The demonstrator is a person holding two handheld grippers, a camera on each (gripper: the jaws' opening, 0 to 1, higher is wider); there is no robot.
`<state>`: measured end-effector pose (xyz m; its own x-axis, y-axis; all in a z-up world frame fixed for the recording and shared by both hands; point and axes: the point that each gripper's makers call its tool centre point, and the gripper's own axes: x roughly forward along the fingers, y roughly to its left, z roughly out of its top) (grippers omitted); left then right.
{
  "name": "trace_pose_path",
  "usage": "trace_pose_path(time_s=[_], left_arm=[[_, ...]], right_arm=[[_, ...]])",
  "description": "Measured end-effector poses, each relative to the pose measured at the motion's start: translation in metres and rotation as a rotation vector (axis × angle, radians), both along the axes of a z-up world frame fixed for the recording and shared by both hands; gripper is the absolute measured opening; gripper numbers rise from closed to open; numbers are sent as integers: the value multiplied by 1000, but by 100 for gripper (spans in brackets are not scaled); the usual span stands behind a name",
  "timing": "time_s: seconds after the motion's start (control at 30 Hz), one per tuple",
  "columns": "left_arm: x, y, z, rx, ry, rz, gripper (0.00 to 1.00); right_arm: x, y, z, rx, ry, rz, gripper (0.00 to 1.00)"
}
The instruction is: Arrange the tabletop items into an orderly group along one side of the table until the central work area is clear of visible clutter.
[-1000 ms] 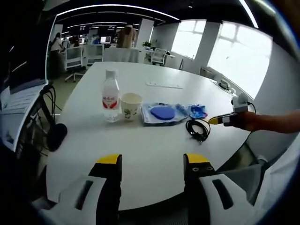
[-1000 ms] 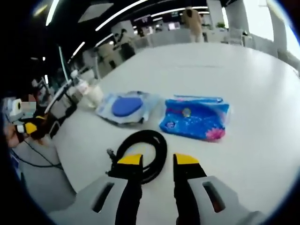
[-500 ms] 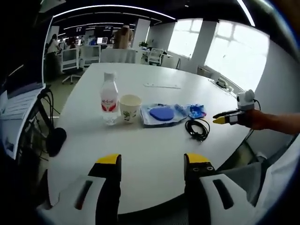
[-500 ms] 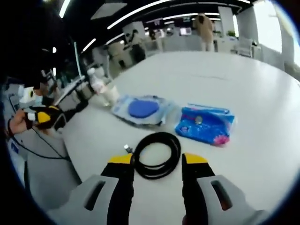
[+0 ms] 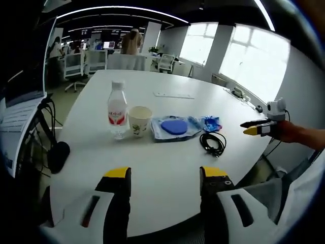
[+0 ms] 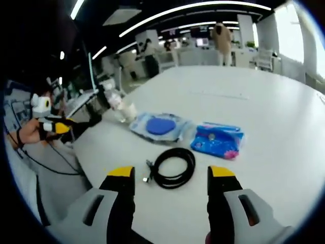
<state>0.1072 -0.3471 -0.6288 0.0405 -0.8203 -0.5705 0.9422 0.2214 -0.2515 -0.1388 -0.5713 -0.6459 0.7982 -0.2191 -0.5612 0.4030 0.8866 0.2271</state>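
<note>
On the white round table [image 5: 152, 168] a clear water bottle [image 5: 117, 111] with a red label stands next to a paper cup [image 5: 139, 120]. To their right lie a blue disc in a clear bag [image 5: 175, 127], a blue packet [image 5: 210, 122] and a coiled black cable [image 5: 213, 143]. My left gripper [image 5: 165, 175] hangs open above the near table edge, well short of them. My right gripper [image 6: 171, 175] is open too, just short of the cable [image 6: 172, 168], with the packet [image 6: 217, 141], the bagged disc [image 6: 160, 126], the cup [image 6: 127, 109] and the bottle [image 6: 112, 96] beyond it.
A thin white strip [image 5: 173, 94] lies farther back on the table. A hand holds the right gripper [image 5: 259, 127] off the table's right edge; the left gripper [image 6: 53, 127] is off the far left edge. Desks, office chairs [image 5: 81, 63] and a standing person [image 5: 133, 40] are behind.
My right gripper has drawn back from the cable and its jaws have spread wider. In the left gripper view it has slid right, away from the table. The items have not moved.
</note>
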Motion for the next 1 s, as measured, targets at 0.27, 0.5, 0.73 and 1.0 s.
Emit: trace_pose_path(time_s=[0.27, 0.5, 0.73, 1.0], left_arm=[[-1, 1, 1, -13, -5, -2, 56], [-1, 4, 1, -17, -5, 1, 56], [-4, 7, -3, -11, 4, 2, 57], [-6, 8, -4, -11, 10, 4, 57]], right_arm=[[0, 16, 8, 0, -21, 12, 64], [0, 22, 7, -1, -17, 23, 67], [-1, 23, 3, 14, -16, 12, 67], [-1, 25, -3, 29, -10, 8, 67]])
